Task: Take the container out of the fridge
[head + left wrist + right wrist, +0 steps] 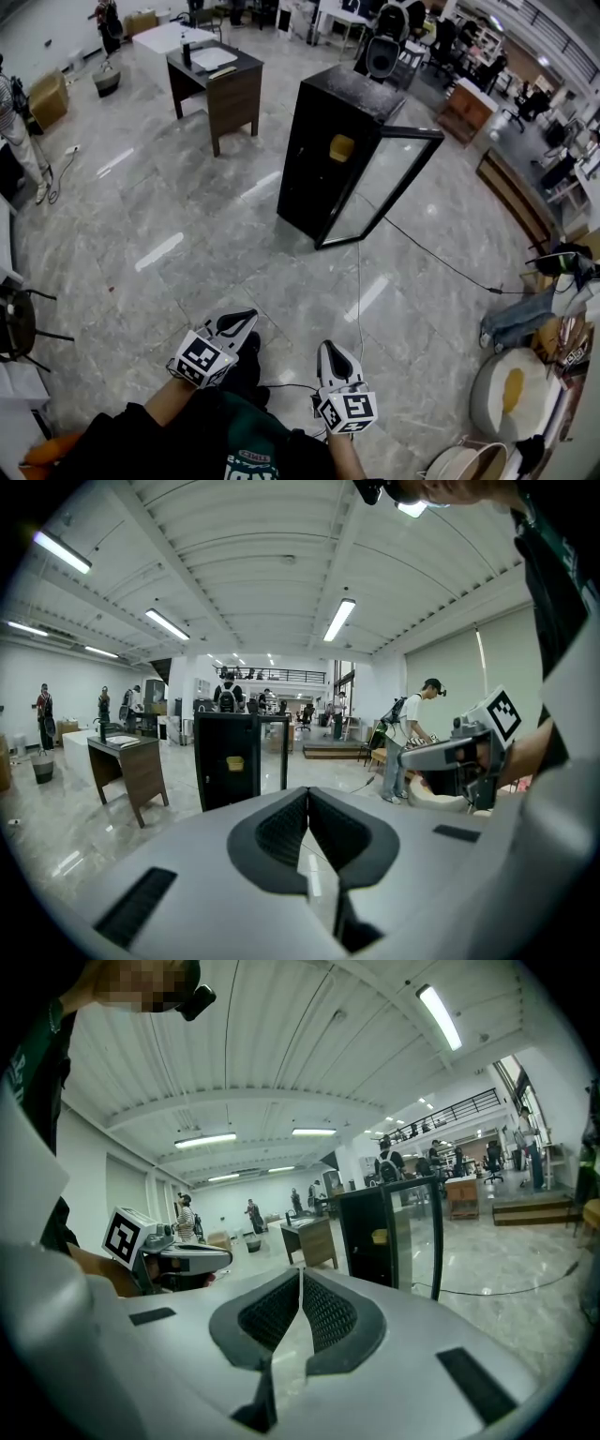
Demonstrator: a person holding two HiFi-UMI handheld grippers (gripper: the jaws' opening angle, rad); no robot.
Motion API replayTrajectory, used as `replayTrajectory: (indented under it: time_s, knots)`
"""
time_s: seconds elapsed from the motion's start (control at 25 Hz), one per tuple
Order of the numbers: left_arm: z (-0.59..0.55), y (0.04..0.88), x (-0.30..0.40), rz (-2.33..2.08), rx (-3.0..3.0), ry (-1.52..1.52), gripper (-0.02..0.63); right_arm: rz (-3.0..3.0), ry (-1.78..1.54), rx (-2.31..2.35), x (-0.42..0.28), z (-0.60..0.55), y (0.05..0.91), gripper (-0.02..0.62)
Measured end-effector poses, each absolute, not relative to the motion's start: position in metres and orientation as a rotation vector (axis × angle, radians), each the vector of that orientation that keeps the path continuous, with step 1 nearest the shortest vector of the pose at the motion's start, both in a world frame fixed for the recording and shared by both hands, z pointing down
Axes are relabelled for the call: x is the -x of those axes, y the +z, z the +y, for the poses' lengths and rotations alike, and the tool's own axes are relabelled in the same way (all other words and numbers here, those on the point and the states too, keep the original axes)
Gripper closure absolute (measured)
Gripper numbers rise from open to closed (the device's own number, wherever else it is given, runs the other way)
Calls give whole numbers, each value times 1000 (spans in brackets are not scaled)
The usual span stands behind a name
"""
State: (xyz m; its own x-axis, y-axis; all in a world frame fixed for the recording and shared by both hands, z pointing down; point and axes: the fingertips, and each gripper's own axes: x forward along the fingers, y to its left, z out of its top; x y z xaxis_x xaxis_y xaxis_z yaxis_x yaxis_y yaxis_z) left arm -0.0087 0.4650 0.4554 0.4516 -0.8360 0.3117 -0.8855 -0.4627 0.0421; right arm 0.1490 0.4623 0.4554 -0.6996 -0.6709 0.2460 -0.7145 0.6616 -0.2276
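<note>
The small yellow container (pixel 341 147) is sitting in the upper part of the tall black fridge (pixel 314 178), whose glass door (pixel 382 183) is standing swung open to the right. The fridge is standing on the grey marble floor (pixel 187 216), well apart from both tools. The left tool (pixel 240 321) and the right tool (pixel 332 349) are hanging low near the person's body, each with its 2 jaws pressed together on nothing and pointing toward the fridge.
</note>
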Motion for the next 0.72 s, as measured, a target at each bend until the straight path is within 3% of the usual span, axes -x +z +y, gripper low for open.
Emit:
replayTrajectory:
  time_s: [0.72]
  knots:
    - [314,445,52,-1431,-2549,341,594,-2708,435,-1196,-99,320,438,560]
